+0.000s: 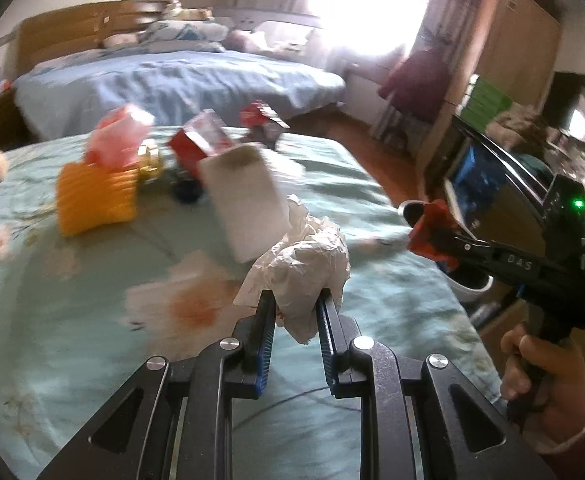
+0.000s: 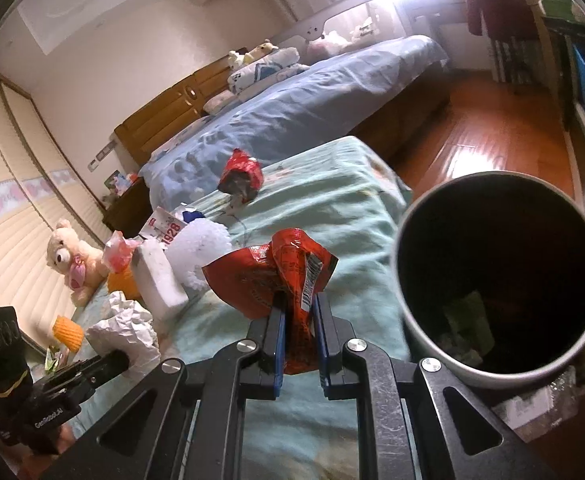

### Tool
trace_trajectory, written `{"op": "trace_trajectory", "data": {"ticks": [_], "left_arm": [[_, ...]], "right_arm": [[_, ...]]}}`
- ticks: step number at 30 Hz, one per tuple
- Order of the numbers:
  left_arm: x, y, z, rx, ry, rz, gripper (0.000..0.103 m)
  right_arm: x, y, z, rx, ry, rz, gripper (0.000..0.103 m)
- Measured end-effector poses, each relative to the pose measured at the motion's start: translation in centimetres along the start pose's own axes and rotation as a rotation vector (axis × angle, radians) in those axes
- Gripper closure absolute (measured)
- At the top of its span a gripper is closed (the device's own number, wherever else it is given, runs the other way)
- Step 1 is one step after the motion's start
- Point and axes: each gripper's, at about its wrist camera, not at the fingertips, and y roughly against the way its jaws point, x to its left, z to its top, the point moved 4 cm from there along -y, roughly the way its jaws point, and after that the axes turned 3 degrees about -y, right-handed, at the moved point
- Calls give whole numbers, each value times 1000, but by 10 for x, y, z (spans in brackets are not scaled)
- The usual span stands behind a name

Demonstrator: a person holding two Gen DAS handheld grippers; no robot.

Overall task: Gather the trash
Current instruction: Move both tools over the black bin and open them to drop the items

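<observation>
Trash gripped for binning: left gripper (image 1: 296, 312) clamping crumpled tissue (image 1: 304, 268), right gripper (image 2: 298, 320) pinching red wrapper (image 2: 276, 276) beside bin (image 2: 412, 320).

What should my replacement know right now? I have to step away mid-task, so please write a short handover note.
Left gripper: shut on a crumpled white paper, lifted off the green bedspread.
Right gripper: shut on a red wrapper, close to the bin, not over it yet.
Bin: open, beside the bed at the right, some scraps already in it.
Done: both pieces picked up.
Left: drop both into the bin, then fetch the second red wrapper farther up the bed. The clutter near the teddy bear needs sorting; what counts as trash there is unclear.
</observation>
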Motion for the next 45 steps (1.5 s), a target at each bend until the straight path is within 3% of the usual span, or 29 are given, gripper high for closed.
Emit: {"op": "trace_trajectory", "data": {"ticks": [24,45], "left_arm": [[-80,-67,33,40,-163,-86,83],[-136,-129,60,76,-241,-134,83]], "right_arm": [[-86,57,2,-80,-115,-128,90],[-124,57,16,-81,-128,-228,90]]}}
